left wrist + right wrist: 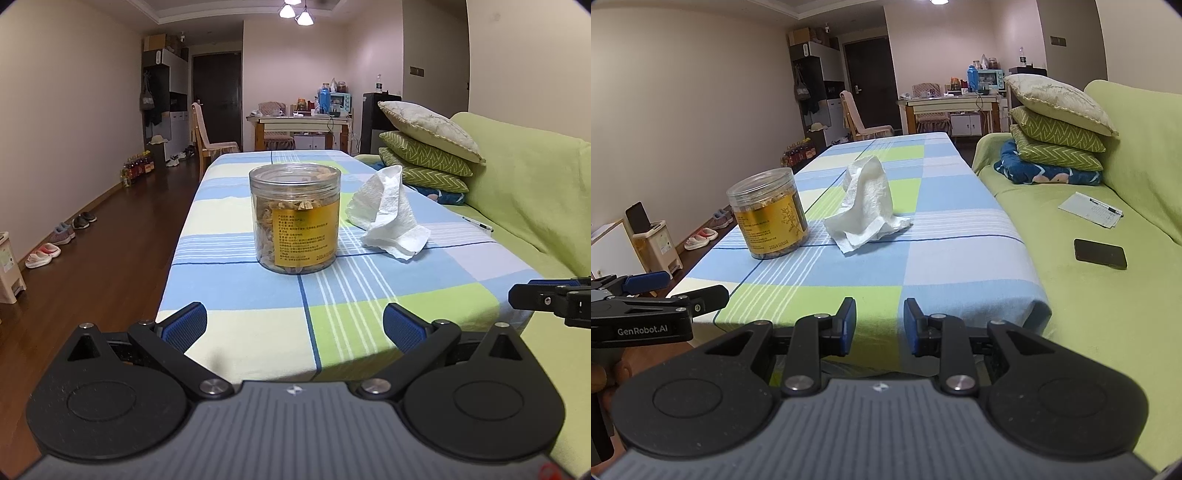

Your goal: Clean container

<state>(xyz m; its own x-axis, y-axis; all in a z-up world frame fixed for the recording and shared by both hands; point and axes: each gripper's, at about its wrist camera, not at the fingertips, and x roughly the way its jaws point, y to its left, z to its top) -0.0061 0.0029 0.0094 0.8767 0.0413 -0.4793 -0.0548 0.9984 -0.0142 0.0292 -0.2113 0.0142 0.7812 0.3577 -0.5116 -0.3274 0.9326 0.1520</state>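
While both tongs hang empty, left tongs (pixel 294 326) wide apart face the upright clear plastic jar (pixel 294 218) dead ahead; right tongs (pixel 880 326), narrowly apart, face the crumpled white paper towel (pixel 868 203).

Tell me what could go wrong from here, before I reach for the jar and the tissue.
1. The clear plastic jar stands upright on a loose checked tablecloth; a one-sided push from the left gripper could tip or slide it.
2. The crumpled tissue is light and lies apart from the jar; the right gripper, open only narrowly, may pinch cloth along with it.
3. Both grippers sit close together at the near table edge and could collide.
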